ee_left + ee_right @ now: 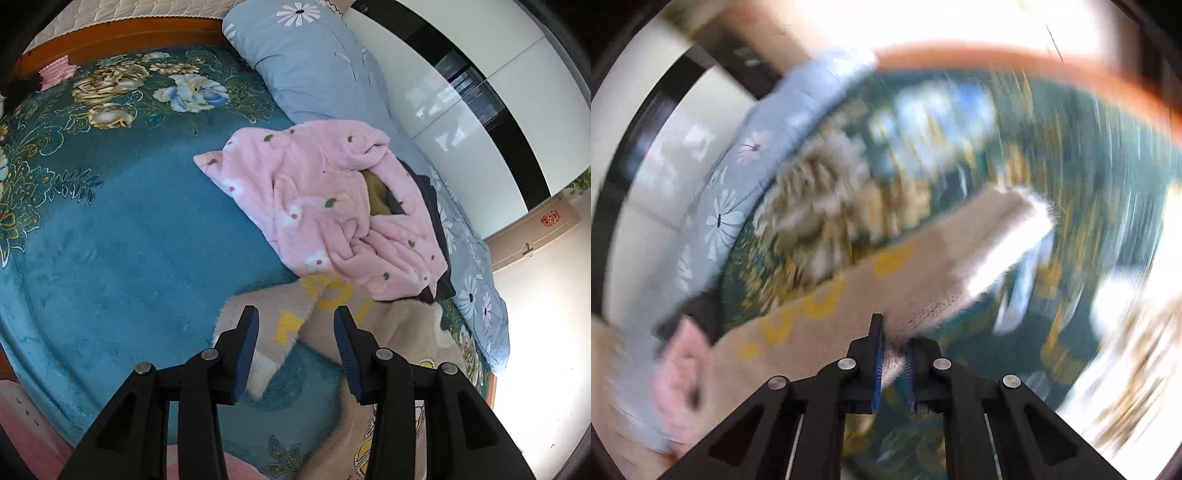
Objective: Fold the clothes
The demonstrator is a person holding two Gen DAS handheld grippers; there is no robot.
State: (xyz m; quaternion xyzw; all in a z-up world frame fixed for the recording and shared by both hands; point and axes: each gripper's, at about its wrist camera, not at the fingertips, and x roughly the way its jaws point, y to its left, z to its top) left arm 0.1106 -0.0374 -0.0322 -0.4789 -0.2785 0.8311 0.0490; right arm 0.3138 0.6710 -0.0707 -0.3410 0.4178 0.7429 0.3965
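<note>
Fabric of the beige fuzzy sweater (923,258) is sitting pinched in my right claw (894,354) above the teal bed blanket (110,240); my left claw (295,325) is hovering half-wide, gripping nothing, over its sleeve (273,332).

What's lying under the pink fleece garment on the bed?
Under the pink fleece garment, an olive-green piece shows through a gap, dark clothing sticks out at its right edge, and the beige sweater runs beneath its lower edge. Anything deeper is covered.

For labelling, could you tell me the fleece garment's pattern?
Pink fleece garment with small flowers; left wrist view.
</note>
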